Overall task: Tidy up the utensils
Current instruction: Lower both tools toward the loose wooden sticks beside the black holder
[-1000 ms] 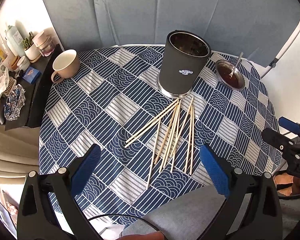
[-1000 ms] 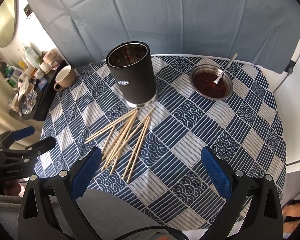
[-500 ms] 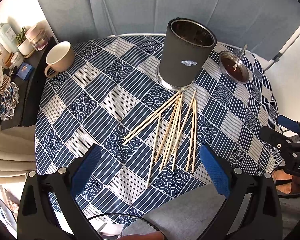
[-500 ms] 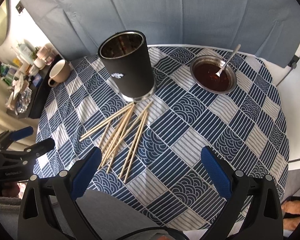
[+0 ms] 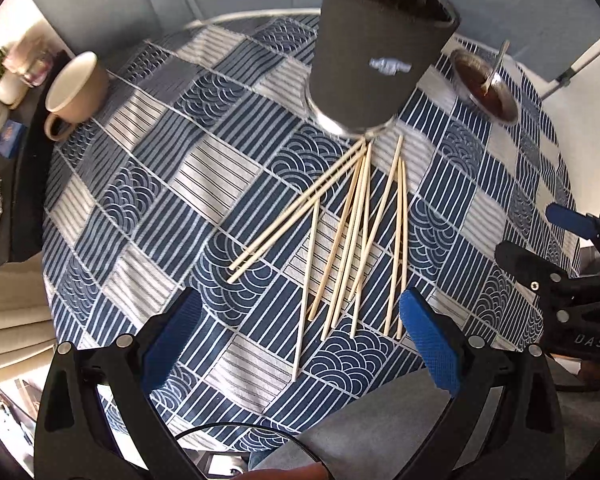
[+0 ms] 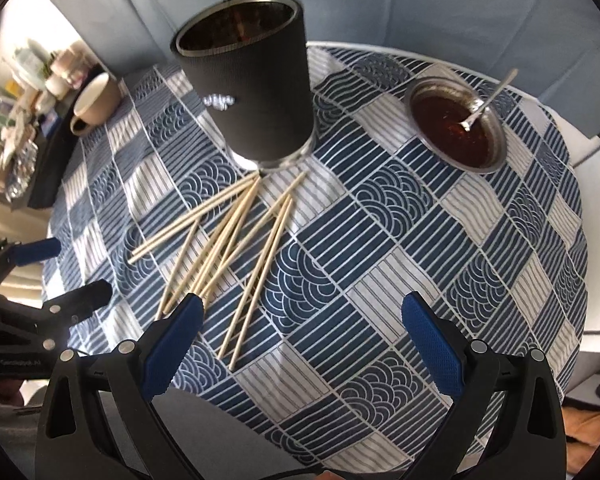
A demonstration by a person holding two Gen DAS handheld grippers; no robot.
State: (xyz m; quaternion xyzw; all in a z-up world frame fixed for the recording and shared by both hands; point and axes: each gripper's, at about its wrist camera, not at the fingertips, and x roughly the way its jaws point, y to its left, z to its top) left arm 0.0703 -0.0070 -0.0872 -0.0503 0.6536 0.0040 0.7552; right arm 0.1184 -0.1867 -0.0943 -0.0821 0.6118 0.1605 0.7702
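Observation:
Several bare wooden chopsticks (image 5: 352, 236) lie fanned out on the blue and white patterned tablecloth (image 5: 204, 168), their far ends near a tall black holder cup (image 5: 376, 60) that stands upright. They also show in the right wrist view (image 6: 236, 240) below the holder (image 6: 256, 92). My left gripper (image 5: 300, 344) is open and empty, above the near ends of the chopsticks. My right gripper (image 6: 300, 340) is open and empty, to the right of the chopsticks' near ends.
A beige mug (image 5: 74, 88) stands at the table's far left. A small metal bowl of dark sauce with a spoon (image 6: 458, 124) sits at the far right. A dark side shelf with jars and clutter (image 6: 28, 92) stands left of the table.
Both grippers have moved forward and down toward the table, so the chopsticks and holder look larger. Both stay open. Nothing on the table has moved.

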